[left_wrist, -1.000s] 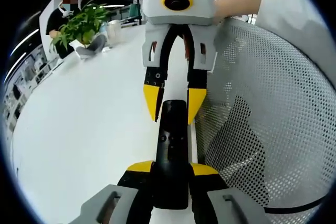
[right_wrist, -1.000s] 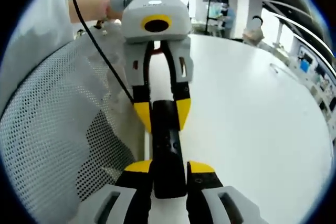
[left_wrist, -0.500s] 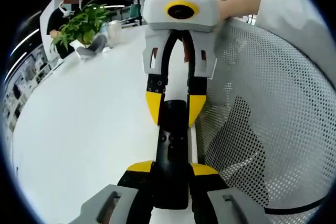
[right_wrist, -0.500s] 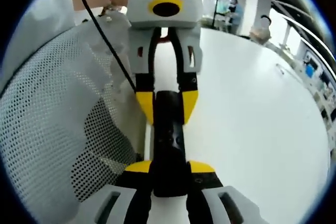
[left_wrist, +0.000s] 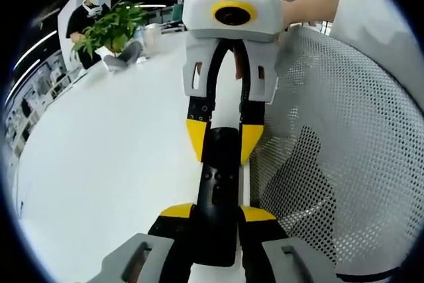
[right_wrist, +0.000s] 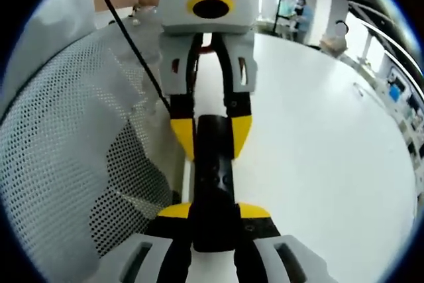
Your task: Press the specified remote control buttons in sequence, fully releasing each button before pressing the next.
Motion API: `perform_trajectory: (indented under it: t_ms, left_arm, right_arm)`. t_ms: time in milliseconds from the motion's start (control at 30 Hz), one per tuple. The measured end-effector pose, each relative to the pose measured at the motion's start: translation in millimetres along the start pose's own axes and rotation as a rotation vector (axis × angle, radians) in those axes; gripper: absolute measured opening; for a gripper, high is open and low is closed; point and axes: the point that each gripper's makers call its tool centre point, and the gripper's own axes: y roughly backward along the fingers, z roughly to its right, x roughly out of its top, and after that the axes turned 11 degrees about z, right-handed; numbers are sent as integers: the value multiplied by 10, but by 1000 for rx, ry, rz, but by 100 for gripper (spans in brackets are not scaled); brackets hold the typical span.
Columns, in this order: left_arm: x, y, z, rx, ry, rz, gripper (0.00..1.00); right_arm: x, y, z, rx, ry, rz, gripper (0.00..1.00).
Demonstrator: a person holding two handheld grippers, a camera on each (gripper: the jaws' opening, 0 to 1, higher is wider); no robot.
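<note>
Both grippers, left (left_wrist: 217,215) and right (right_wrist: 213,213), grasp one black remote (left_wrist: 218,183) from opposite ends above a white table (left_wrist: 99,164). Pulling apart could twist it; button contact probably isn't visible.

Two hand-held grippers (left_wrist: 216,215) (left_wrist: 224,144) clamp a black remote (left_wrist: 218,190).

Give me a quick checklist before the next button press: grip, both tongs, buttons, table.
1. Left tongs clamped on the remote: ok.
2. Right tongs clamped on the remote's other end: ok.
3. Remote's buttons face the camera: ok.
4. No tongs tip on a button, so the last press is released: cannot tell.
5. Remote held over the white table, beside the mesh chair back: ok.
</note>
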Motion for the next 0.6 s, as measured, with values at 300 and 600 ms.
perform_trajectory:
  t_ms: [300,600]
  left_arm:
    - [23,-4,-46,59,83,26,35]
    - [132,224,-314,194,165,126,53]
  right_arm:
    - [6,-8,6,-38,-25,21,21]
    - [10,-10,9,-47,-33,36,21]
